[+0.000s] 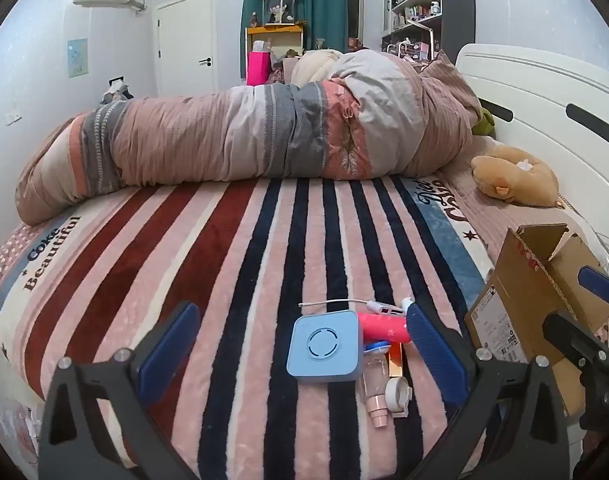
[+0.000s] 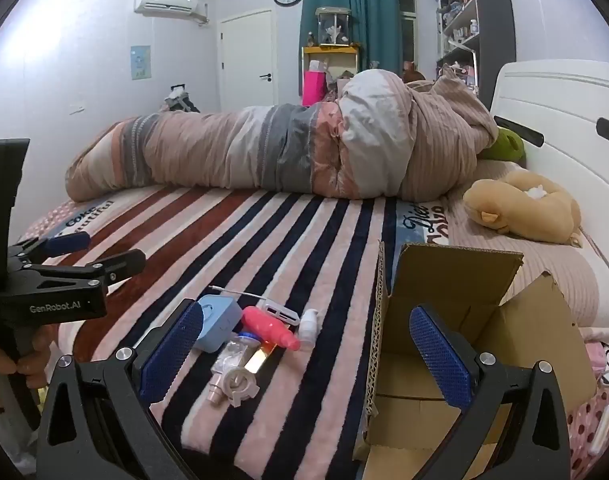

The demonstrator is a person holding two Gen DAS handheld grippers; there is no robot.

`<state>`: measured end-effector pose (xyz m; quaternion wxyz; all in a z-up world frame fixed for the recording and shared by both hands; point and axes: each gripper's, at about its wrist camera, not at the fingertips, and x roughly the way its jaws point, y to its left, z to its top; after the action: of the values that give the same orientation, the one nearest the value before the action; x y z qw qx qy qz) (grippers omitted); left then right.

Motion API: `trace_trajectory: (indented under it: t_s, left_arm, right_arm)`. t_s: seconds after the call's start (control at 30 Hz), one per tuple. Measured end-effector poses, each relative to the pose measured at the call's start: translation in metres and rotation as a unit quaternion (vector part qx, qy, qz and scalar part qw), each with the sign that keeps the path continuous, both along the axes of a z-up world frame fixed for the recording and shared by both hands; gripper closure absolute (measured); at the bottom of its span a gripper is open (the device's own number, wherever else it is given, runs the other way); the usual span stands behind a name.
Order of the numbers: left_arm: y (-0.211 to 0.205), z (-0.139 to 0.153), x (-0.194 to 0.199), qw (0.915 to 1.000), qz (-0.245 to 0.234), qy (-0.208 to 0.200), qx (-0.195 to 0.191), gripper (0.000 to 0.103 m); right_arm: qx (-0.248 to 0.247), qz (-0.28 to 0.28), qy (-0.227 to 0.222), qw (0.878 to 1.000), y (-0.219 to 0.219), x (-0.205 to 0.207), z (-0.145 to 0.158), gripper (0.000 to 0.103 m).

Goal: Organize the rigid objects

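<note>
Judging by the pics, task barely started: the whole pile sits on the bed (image 1: 232, 264), nothing visibly packed yet.

L to R:

- Left gripper (image 1: 300, 344): fingers spread wide, holding nothing, hovering low over the striped blanket w/ the blue square box between them.
- Blue square box (image 1: 326, 346): flat on the bed, left end of the pile, touching the items beside it.
- Behind it, a white USB hub (image 2: 278, 312) w/ thin cable.
- Pink-red tube (image 1: 382, 328) lies across the pile, just beside the box; under/near it a clear pink-capped bottle (image 1: 374, 384), a gold-foil stick (image 1: 395, 362) and a white tape roll (image 1: 398, 394), all touching or nearly so.
- Small white bottle (image 2: 309, 322) at the pile's right edge.
- Right gripper (image 2: 306, 350): fingers spread, empty, one side over the pile and the other over the box mouth.
- Cardboard box (image 2: 444, 280): flaps up, near the pile on the right; the interior part I can see looks bare, rest hidden.

Left to do, my guess: everything, item by item into the carton.
</note>
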<state>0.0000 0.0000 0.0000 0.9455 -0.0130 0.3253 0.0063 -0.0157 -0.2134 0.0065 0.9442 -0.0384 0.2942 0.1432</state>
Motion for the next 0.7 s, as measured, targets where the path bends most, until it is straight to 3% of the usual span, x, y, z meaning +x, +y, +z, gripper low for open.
trace_trajectory:
  t_s: [0.7]
  left_arm:
    - [0.0026, 0.0005, -0.0042, 1.0, 0.002, 0.003, 0.006, 0.0]
  right_arm:
    - [0.0, -0.002, 0.001, 1.0, -0.0032, -0.0017, -0.0008, 0.0]
